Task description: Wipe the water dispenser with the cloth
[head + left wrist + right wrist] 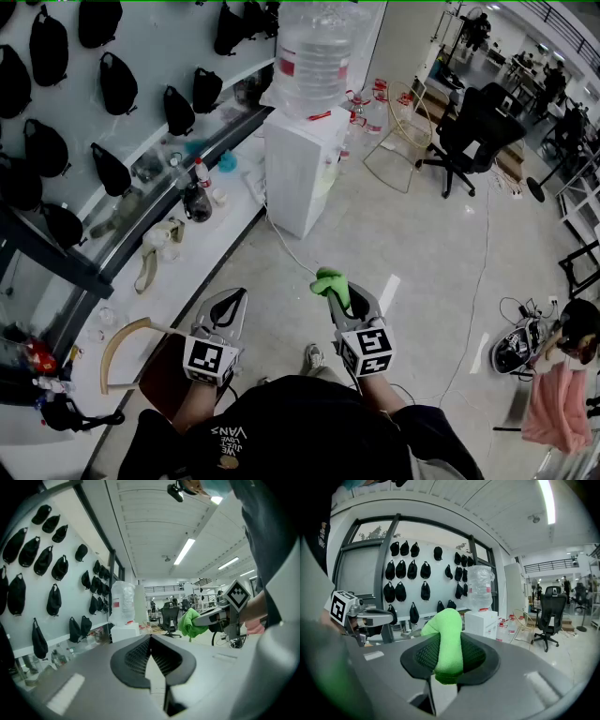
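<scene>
The white water dispenser (302, 169) stands against the wall ahead, with a clear bottle (314, 52) on top. It also shows small in the left gripper view, the dispenser (124, 631), and in the right gripper view, the dispenser (483, 620). My right gripper (336, 292) is shut on a bright green cloth (332, 284), which bulges out between its jaws, the cloth (446, 644). My left gripper (230, 300) is shut with nothing in it, jaws meeting, the left gripper (150, 641). Both grippers hang well short of the dispenser, over the floor.
A long white ledge (187, 272) with bottles and clutter runs along the left under black bags on the wall (117, 80). A white cable (286, 246) trails across the floor from the dispenser. A black office chair (473, 131) stands at the right back.
</scene>
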Demonstrator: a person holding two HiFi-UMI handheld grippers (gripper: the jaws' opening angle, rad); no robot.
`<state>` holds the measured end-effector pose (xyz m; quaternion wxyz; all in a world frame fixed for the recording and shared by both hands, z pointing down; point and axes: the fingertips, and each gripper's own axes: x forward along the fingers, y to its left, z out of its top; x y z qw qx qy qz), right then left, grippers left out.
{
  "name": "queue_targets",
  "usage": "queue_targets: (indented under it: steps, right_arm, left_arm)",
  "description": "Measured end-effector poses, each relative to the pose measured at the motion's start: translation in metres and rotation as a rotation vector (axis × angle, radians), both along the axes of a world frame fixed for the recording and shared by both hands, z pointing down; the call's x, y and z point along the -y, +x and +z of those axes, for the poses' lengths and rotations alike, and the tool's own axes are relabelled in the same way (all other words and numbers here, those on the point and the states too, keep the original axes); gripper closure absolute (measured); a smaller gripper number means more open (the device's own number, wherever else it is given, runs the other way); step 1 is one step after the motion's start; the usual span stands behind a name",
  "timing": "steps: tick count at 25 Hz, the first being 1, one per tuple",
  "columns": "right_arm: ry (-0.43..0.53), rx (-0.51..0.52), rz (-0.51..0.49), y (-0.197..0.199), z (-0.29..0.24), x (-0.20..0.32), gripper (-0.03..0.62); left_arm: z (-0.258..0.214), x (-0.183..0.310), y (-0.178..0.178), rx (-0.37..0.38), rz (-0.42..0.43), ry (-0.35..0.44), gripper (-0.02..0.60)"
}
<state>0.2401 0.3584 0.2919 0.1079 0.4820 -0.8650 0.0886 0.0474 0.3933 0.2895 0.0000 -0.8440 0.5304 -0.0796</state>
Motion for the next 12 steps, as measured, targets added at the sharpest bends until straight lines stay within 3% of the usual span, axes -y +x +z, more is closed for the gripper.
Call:
queue_targets:
  steps: [12]
  right_arm:
    - [-0.045, 0.043, -0.086, 0.022, 0.013, 0.036, 0.48]
  left_arm:
    - [-0.003, 0.021, 0.027, -0.039, -0.092, 0.006, 0.58]
